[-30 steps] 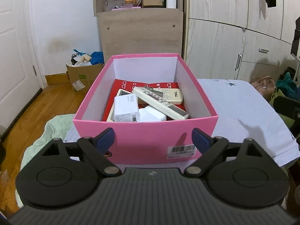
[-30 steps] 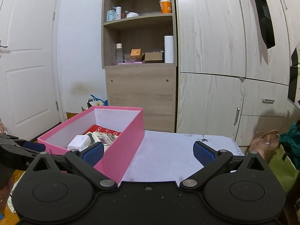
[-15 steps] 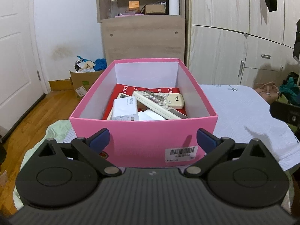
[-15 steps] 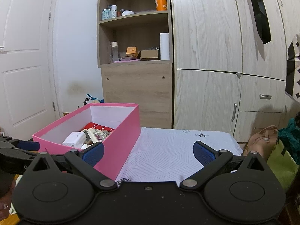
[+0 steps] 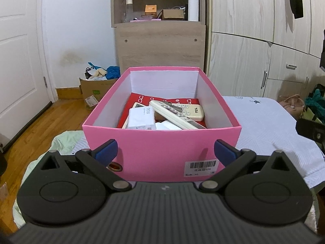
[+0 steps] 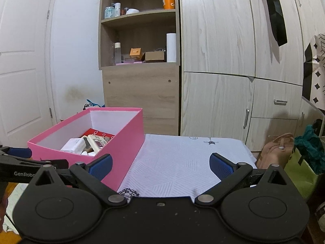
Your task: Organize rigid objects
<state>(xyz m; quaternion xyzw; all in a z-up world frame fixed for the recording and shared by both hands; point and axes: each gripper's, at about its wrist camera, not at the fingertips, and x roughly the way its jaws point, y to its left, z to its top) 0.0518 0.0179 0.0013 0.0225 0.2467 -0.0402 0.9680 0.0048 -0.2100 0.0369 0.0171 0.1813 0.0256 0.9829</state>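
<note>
Pink box (image 5: 160, 150) sits on the white bedsheet (image 6: 182, 162), with a TCL remote (image 5: 178, 111) and a white carton (image 5: 141, 118) inside. Left tool (image 5: 164, 149) is opening right in front of it, nothing gripped. Right tool (image 6: 160, 163) is spread wide over bare sheet, holding nothing.

Open pink box (image 5: 162, 152) on bed, white remotes (image 5: 176, 112) piled inside

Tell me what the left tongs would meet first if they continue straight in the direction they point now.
Most likely the near wall of the pink box. The left tongs, jaws opening with nothing between them, face that wall squarely, below its rim. The gap before contact is hard to judge.
</note>
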